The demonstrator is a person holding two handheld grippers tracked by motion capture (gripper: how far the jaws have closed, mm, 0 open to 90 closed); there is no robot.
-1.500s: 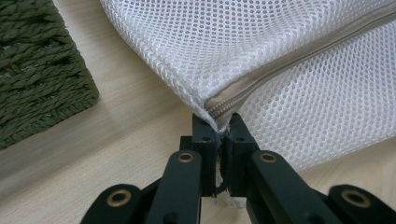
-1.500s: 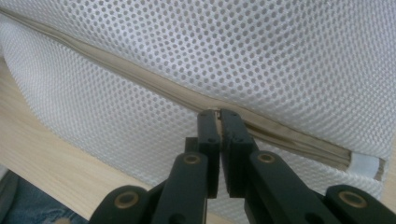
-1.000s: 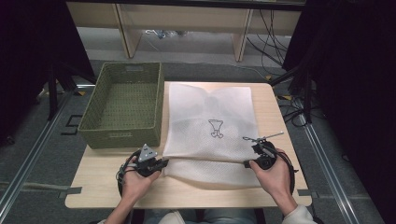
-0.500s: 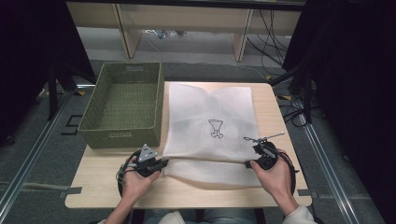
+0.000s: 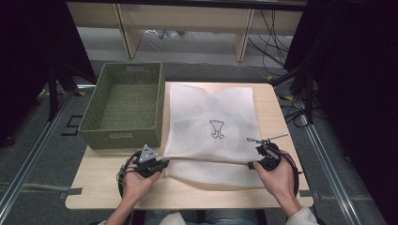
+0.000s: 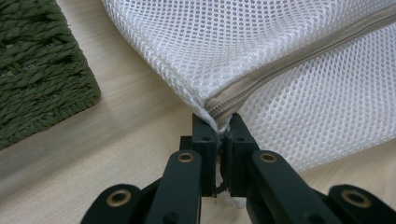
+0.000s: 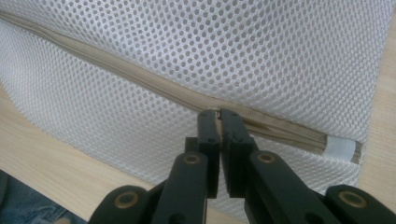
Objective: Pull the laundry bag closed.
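Note:
A white mesh laundry bag point(image 5: 213, 124) with a small black drawing lies flat on the wooden table point(image 5: 101, 190), its near end folded along a beige zipper point(image 6: 280, 70). My left gripper point(image 5: 162, 163) is shut on the bag's left end of the zipper seam point(image 6: 217, 122). My right gripper point(image 5: 253, 164) is shut on the zipper point(image 7: 140, 74) near its right end, close to a white tab point(image 7: 340, 148). Both hands rest near the table's front edge.
A green woven basket point(image 5: 124, 105), with nothing in it, stands at the table's left, right beside the bag; its wall point(image 6: 39, 65) is close to my left gripper. Cables lie on the floor beyond the table. Dark curtains flank both sides.

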